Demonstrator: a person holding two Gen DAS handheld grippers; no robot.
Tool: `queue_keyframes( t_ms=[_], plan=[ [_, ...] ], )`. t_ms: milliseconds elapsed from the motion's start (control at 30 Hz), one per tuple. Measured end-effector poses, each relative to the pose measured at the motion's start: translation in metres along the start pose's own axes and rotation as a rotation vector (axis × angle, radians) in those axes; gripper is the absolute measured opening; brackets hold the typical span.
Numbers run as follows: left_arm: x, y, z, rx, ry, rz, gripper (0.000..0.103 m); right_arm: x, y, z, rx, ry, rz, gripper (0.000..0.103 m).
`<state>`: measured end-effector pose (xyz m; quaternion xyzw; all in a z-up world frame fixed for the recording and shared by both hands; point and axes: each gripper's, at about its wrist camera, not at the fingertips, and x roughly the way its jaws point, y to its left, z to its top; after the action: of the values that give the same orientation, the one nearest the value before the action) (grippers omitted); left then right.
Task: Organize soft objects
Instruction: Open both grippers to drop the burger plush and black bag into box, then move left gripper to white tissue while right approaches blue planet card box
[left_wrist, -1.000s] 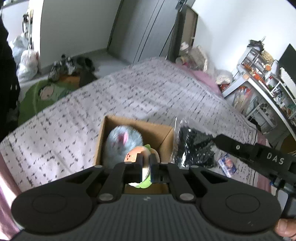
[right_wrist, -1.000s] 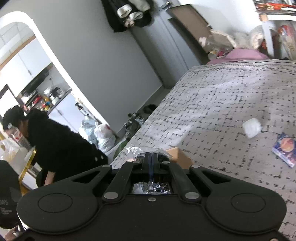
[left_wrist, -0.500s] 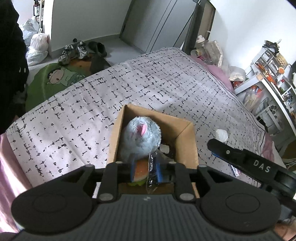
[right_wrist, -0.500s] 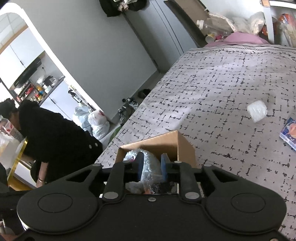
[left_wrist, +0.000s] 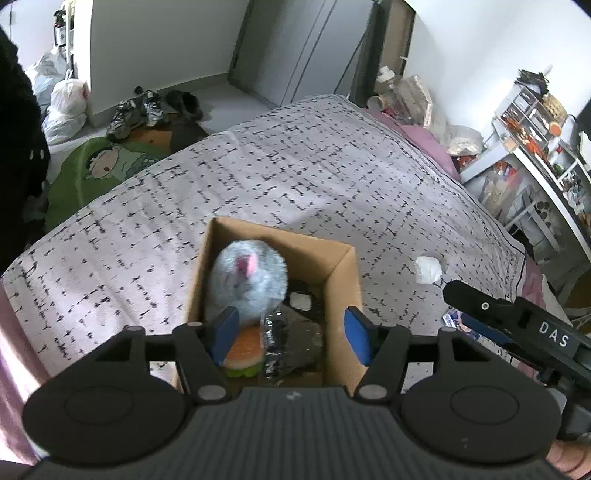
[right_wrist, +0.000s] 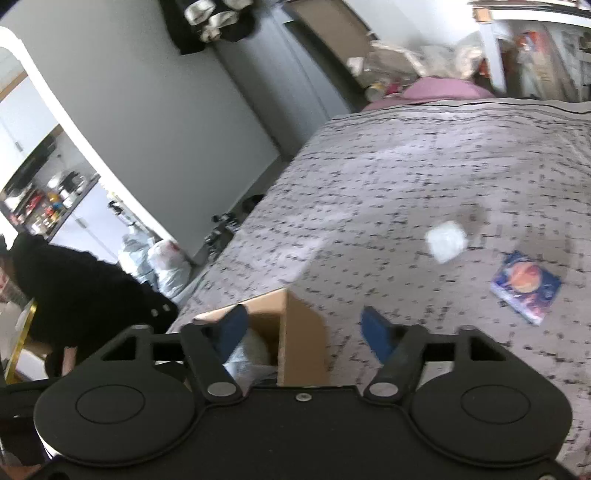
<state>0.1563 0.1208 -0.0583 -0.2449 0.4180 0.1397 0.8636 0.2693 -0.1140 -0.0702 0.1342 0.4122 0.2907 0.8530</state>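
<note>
A cardboard box (left_wrist: 341, 266) stands on the patterned bedspread (left_wrist: 295, 155). It holds a grey plush toy (left_wrist: 247, 280), a burger toy (left_wrist: 245, 350) and a clear plastic bag with dark contents (left_wrist: 291, 343). My left gripper (left_wrist: 291, 334) is open and empty just above the box's near end. My right gripper (right_wrist: 304, 332) is open and empty, straddling the box's corner (right_wrist: 295, 328). A white soft wad (left_wrist: 427, 269) lies on the bed right of the box; it also shows in the right wrist view (right_wrist: 446, 242).
A blue picture packet (right_wrist: 526, 286) lies on the bed near the white wad. The right gripper's body (left_wrist: 517, 325) shows in the left wrist view. A person in black (right_wrist: 74, 295) is bent over beside the bed. A cluttered shelf (left_wrist: 535, 122) stands at the right.
Both grippers have opened wide. The right gripper let the plastic bag go into the box; the left let go of the burger toy. The right gripper has drawn back to the right.
</note>
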Motion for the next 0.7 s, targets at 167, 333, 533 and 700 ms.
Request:
queue_keyframes(
  t_ms=[167,333,533,700],
  plan=[
    [0.006,-0.022,0.004,0.030,0.002,-0.007,0.067,-0.009,-0.020,0.007,-0.017,-0.019,-0.049,0.089],
    [0.013,-0.045,0.008,0.046,0.000,-0.014,0.069,-0.010,-0.036,0.012,-0.076,-0.004,-0.104,0.092],
    [0.024,-0.071,0.010,0.059,0.000,-0.016,0.069,-0.010,-0.056,0.014,-0.084,0.015,-0.132,0.093],
    [0.033,-0.089,0.010,0.058,0.001,-0.014,0.069,-0.011,-0.071,0.019,-0.142,0.001,-0.220,0.096]
  ],
)
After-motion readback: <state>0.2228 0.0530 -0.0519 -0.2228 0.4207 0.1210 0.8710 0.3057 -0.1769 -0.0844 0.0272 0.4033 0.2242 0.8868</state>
